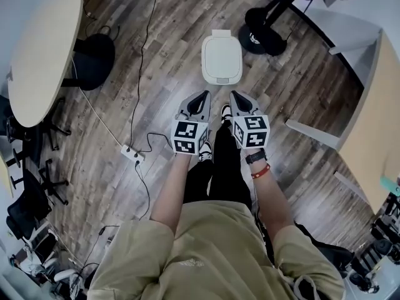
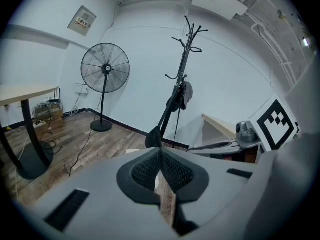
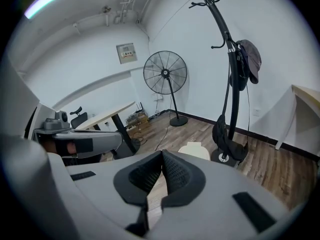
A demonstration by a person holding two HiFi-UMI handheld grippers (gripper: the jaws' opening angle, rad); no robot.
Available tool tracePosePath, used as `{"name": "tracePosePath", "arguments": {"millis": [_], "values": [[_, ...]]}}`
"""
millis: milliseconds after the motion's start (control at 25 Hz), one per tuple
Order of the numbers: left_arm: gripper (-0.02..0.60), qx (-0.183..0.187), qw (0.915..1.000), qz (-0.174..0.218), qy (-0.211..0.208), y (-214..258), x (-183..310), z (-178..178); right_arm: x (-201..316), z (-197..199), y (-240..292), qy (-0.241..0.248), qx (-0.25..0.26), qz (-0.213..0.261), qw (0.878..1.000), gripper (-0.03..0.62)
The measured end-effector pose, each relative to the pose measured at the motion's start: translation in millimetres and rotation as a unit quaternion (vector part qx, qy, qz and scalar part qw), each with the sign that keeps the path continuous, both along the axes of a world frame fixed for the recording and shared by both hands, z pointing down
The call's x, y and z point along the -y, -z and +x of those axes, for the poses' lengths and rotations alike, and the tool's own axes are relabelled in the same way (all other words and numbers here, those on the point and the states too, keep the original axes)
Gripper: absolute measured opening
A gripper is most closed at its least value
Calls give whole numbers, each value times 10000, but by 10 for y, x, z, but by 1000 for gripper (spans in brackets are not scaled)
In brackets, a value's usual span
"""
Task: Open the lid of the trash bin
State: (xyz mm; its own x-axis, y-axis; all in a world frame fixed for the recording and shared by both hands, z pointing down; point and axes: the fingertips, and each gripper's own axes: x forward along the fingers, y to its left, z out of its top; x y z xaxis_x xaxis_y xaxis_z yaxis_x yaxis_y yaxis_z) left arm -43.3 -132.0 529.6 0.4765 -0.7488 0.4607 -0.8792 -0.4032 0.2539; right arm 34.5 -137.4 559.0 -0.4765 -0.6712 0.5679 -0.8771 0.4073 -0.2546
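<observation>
Trash bin (image 1: 222, 75) sits closed at twelve o'clock; our left gripper (image 1: 203, 98) and right gripper (image 1: 235, 98) hold jaws together, empty. Reaching like this, we could skid off its smooth lid (image 1: 221, 52).

A pale oval table (image 1: 40, 49) fills the head view's 10 o'clock, and a white power strip (image 1: 132, 154) lies on the plank floor (image 1: 162, 92) at 9 o'clock, a black cable (image 1: 145, 49) trailing from near it toward 12. A coat stand (image 1: 265, 27) plants its round black base at 1 o'clock, with a light desk (image 1: 375, 130) at 3.
</observation>
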Motion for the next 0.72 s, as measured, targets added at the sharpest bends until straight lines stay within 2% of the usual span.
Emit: {"name": "tracePosePath", "arguments": {"millis": [200,440,720], "values": [[23,-132,9998,-174,31,-193,137,23,141,0,-281,20,0,-182,9998,15],[23,5,9993,-364,-3,-573,233,11,290,17,-727,-45,48,-409,9991,15],[23,-65,9984,-569,-5,-947,312,107,420,92,-1110,-79,13,-644,9979,15]]}}
